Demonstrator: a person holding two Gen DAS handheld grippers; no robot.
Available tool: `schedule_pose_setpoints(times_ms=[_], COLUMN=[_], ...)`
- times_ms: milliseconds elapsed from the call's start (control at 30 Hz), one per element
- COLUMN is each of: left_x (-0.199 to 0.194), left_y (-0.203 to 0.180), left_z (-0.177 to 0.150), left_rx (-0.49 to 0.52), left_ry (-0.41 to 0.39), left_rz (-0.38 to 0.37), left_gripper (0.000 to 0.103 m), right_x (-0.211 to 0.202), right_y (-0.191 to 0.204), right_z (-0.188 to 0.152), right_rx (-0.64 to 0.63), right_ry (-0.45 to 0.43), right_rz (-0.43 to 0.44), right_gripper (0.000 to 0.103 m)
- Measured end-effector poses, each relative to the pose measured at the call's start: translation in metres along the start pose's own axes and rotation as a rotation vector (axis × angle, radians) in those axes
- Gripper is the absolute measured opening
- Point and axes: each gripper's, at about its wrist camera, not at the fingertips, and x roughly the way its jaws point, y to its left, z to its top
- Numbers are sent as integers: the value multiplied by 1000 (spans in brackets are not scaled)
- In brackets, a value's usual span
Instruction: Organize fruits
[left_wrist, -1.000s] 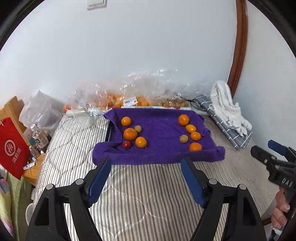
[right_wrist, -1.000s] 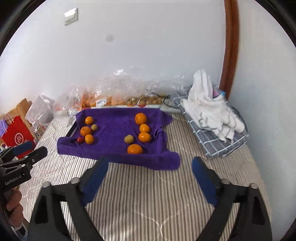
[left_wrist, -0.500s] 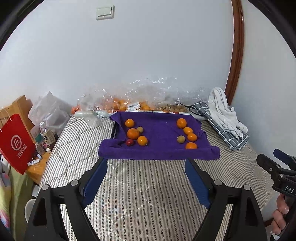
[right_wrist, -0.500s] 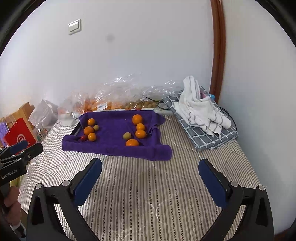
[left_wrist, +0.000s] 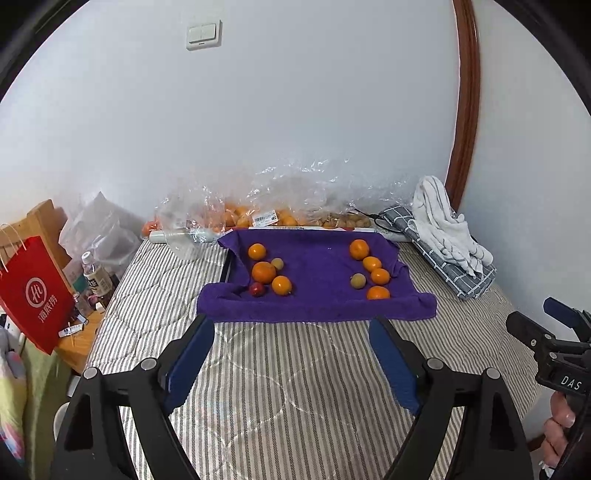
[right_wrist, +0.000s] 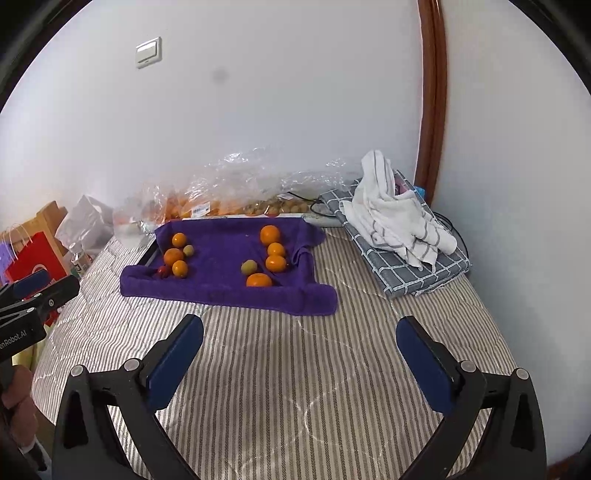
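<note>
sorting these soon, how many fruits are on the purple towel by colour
On the purple towel:
orange fruits: 7
yellow-green fruits: 2
red fruit: 1
Total: 10

We are holding our right gripper (right_wrist: 299, 350) with its blue pads wide apart above a striped quilted mattress (right_wrist: 280, 369). Ahead, round orange and greenish fruits (right_wrist: 275, 263) are lying in two clusters on a purple towel (right_wrist: 225, 277).
</note>
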Motion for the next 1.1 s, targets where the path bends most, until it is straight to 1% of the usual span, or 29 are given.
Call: schedule_pose_setpoints(times_ms=[1100], left_x=[-3], left_y=[-1], left_z=[-1], left_rx=[-12], left_ry=[-2], left_rz=[9], left_gripper=[85], right_x=[-3], right_y=[3], right_z=[0], right_rx=[-13], right_ry=[-1], right_rz=[-7], right_gripper=[103])
